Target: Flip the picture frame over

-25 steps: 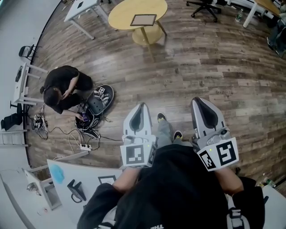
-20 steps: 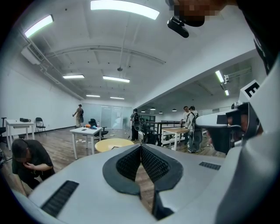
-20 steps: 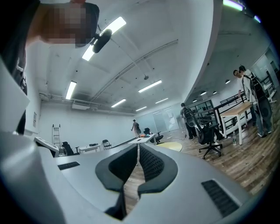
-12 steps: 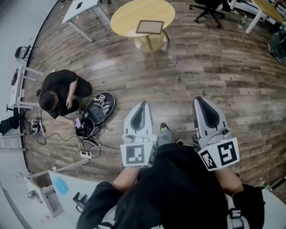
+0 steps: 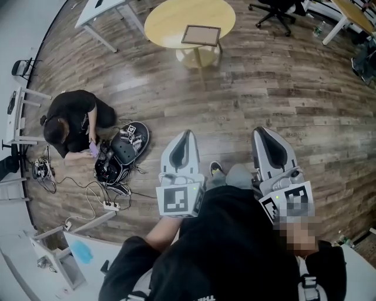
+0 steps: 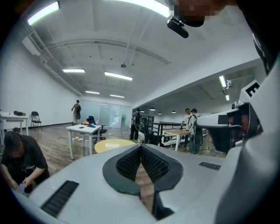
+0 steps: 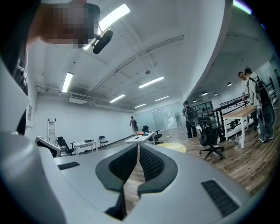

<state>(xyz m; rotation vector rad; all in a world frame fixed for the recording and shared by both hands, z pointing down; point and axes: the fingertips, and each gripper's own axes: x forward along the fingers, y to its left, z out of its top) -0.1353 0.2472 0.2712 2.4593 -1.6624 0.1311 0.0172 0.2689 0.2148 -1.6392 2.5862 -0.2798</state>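
Observation:
The picture frame (image 5: 201, 35) is a dark-edged rectangle lying flat on a round yellow table (image 5: 170, 20) far ahead, at the top of the head view. Both grippers are held level in front of the person's body, well short of that table. My left gripper (image 5: 187, 137) is shut, its ridged pads meeting with nothing between them (image 6: 141, 148). My right gripper (image 5: 265, 133) is shut and empty too (image 7: 138, 148). The yellow table top (image 6: 114, 144) shows beyond the left jaws and, smaller, beyond the right ones (image 7: 173, 147). Neither gripper view shows the frame clearly.
A person (image 5: 70, 120) crouches on the wood floor at left beside gear and cables (image 5: 114, 156). A white table (image 5: 103, 10) stands at the top left, an office chair (image 5: 271, 8) at the top right. A white desk (image 5: 76, 247) lies at the lower left. Several people stand far off.
The whole view has advanced toward the round table: table and frame sit lower and larger in the picture, the white desk has slid back. Both grippers kept their pose and stayed shut.

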